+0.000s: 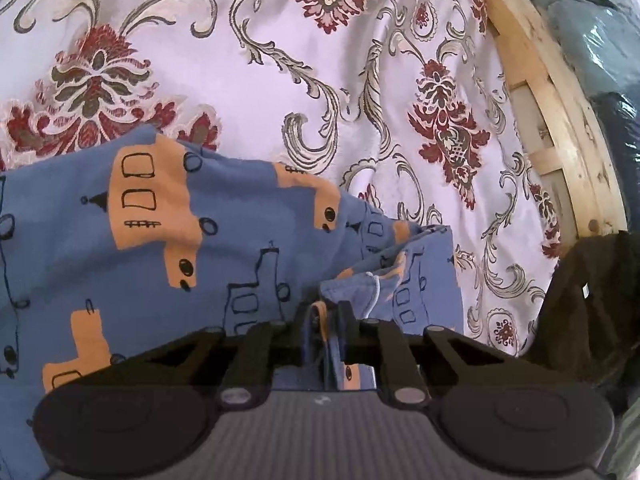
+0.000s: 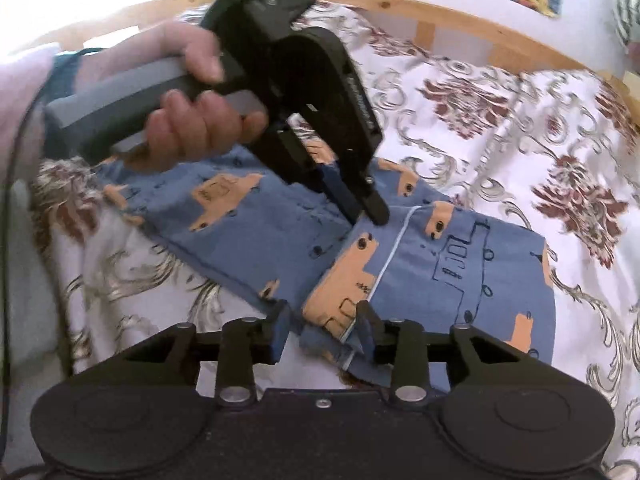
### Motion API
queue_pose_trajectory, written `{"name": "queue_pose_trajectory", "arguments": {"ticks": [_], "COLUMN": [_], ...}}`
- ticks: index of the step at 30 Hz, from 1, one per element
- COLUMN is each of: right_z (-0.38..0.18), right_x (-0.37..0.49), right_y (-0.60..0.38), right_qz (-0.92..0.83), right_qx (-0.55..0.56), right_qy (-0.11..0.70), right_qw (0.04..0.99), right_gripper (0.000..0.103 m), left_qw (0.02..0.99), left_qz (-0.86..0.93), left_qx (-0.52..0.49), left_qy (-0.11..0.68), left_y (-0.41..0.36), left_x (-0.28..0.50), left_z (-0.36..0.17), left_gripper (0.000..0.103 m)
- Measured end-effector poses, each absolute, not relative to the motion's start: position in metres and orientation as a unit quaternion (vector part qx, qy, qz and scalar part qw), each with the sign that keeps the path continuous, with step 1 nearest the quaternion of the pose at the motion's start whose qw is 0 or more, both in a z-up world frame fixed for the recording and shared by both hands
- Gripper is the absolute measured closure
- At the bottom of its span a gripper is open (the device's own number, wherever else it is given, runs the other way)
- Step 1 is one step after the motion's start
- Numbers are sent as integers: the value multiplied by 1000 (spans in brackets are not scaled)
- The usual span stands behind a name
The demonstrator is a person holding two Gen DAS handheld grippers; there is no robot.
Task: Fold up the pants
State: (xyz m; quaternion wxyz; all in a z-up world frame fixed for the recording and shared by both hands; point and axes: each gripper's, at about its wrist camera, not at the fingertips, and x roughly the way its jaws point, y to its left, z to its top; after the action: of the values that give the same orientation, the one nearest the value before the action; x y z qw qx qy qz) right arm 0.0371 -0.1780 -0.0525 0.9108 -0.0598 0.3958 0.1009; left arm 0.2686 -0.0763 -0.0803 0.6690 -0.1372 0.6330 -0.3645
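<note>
The pants [image 1: 200, 248] are blue with orange truck prints and lie on a floral bedspread [image 1: 280, 60]. My left gripper [image 1: 328, 312] is shut on a bunched fold of them near a white cord. In the right wrist view the pants [image 2: 440, 272] lie folded over, one part running left and one right. A hand [image 2: 192, 120] holds the left gripper [image 2: 368, 212], which comes down from the upper left and pinches the cloth at the fold. My right gripper [image 2: 322, 320] stands open at the near edge of the pants, with a corner of fabric between its fingers.
A wooden bed frame [image 1: 560, 120] runs along the right side, with plastic-wrapped bluish bundles [image 1: 592, 40] beyond it and a dark cloth [image 1: 592, 300] below. The same frame [image 2: 440, 20] curves across the back. A cable [image 2: 12, 200] hangs at the far left.
</note>
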Motion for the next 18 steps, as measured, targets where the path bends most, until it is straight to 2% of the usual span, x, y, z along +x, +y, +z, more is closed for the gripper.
{"name": "queue_pose_trajectory", "arguments": {"ticks": [7,9,12,18], "right_z": [-69,-70,-70,-67], "right_x": [51,48,47,44], "right_y": [-171,-170,-174,-176], "right_qz": [67,63,57,57], "right_qx": [-94,-102,-102,-94], "right_qy": [404,401,401,395], "right_qw": [907,908,908,912], "right_gripper": [69,81,88,90], "left_qw": [665,662,659,657], "left_qz": [-368,-369,-372,-373], "left_qx": [-151,-158,-160,-166], "left_qy": [632,633,633,634], "left_y": [-76,-75,-77,-78], "left_x": [269,270,269,269], "left_z": [-77,-76,-75,-70], "left_gripper": [88,89,89,90]}}
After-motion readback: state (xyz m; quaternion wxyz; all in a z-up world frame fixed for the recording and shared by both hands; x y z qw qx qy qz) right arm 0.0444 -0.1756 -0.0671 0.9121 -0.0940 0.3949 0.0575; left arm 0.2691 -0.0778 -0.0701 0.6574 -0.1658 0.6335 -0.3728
